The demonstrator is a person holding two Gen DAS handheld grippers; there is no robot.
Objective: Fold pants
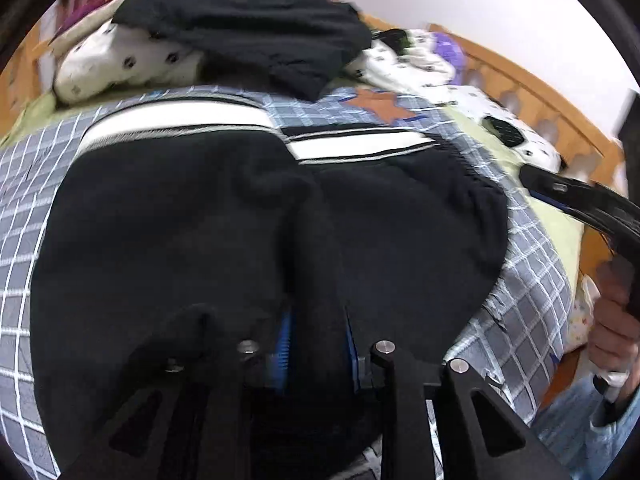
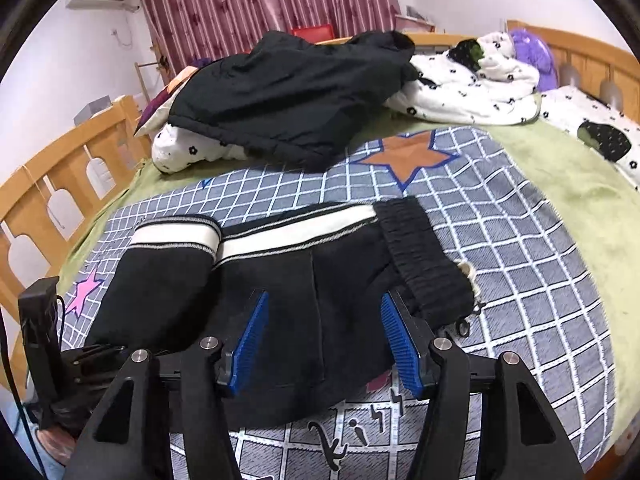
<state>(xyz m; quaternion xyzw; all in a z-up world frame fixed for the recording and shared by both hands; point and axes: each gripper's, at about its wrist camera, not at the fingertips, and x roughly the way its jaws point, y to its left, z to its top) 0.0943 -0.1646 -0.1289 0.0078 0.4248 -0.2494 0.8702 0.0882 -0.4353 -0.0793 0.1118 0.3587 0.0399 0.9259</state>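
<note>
Right gripper (image 2: 322,344): blue ribbed pads (image 2: 248,344) spread wide apart, hovering over the near hem of the black pants (image 2: 280,288), nothing between them. Left gripper (image 1: 316,340): blue pads (image 1: 283,344) close together with dark fabric of the pants (image 1: 240,220) bunched in the gap, apparently clamped on a fold of it, though blur hides the exact contact. Pants folded over, lying flat on the grey checked blanket (image 2: 500,240), white side stripes (image 2: 296,232) toward the far edge, ribbed waistband (image 2: 424,256) with a white drawstring (image 2: 468,272) at the right end. Beyond, a black jacket (image 2: 288,92) draped over a white flower-print quilt (image 2: 460,84), near an orange star (image 2: 408,156) printed on the blanket. Wooden bed rail (image 2: 48,192) on the left, striped red curtain (image 2: 248,4) behind.
</note>
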